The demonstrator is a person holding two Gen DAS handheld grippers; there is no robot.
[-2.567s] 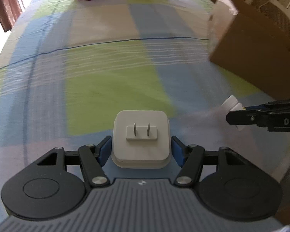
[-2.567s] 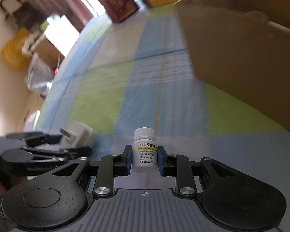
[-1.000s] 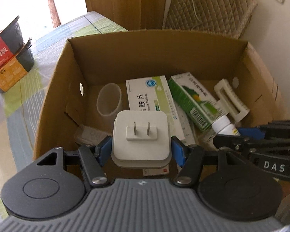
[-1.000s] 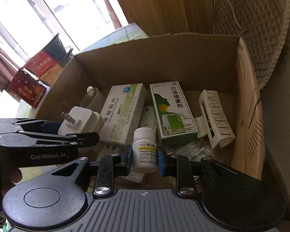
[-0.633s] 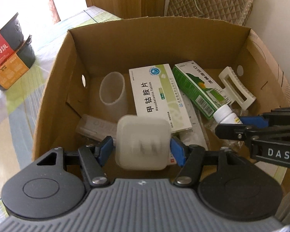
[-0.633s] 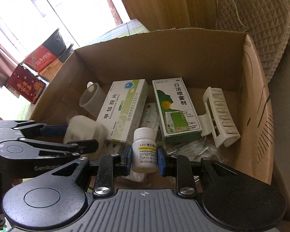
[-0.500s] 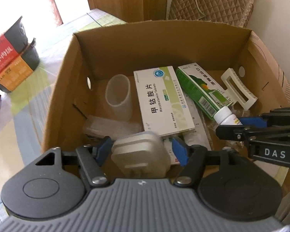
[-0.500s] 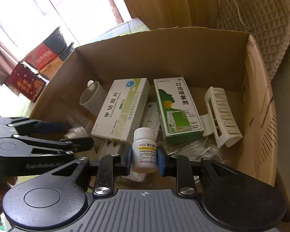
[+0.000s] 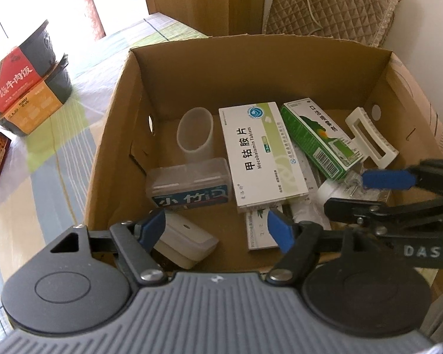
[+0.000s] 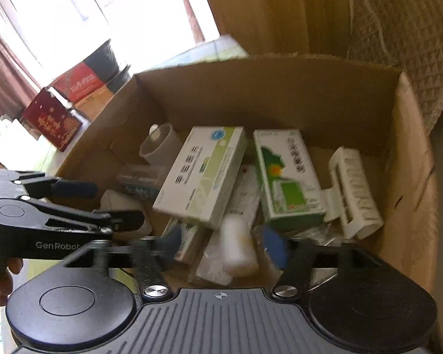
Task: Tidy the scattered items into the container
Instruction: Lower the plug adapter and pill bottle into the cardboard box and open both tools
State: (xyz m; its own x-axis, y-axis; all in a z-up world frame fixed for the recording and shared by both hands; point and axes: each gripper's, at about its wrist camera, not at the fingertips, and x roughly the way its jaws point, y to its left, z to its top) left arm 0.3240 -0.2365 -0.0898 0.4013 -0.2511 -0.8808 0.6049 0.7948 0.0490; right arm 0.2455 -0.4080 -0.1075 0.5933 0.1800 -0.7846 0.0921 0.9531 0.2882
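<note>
Cardboard box (image 9: 118,94): 1
Medicine cartons: 2, white-green carton (image 9: 261,155) and green carton (image 9: 319,135)
Clear cup (image 9: 195,132): 1
Clear case (image 9: 190,183): 1
White charger (image 9: 186,243): 1
White bottle (image 10: 237,243): 1
White clip (image 9: 370,141): 1
Grippers: 2, left gripper (image 9: 215,225) and right gripper (image 10: 224,243)
Stacked food tubs (image 9: 26,73): 2
Red box (image 10: 51,121): 1

Stacked food tubs (image 9: 26,79), quilted cushion (image 9: 336,3)

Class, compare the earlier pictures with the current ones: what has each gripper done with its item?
The left gripper opened and dropped the plug adapter into the cardboard box. The right gripper opened, releasing the pill bottle. The medicine boxes stayed put.
</note>
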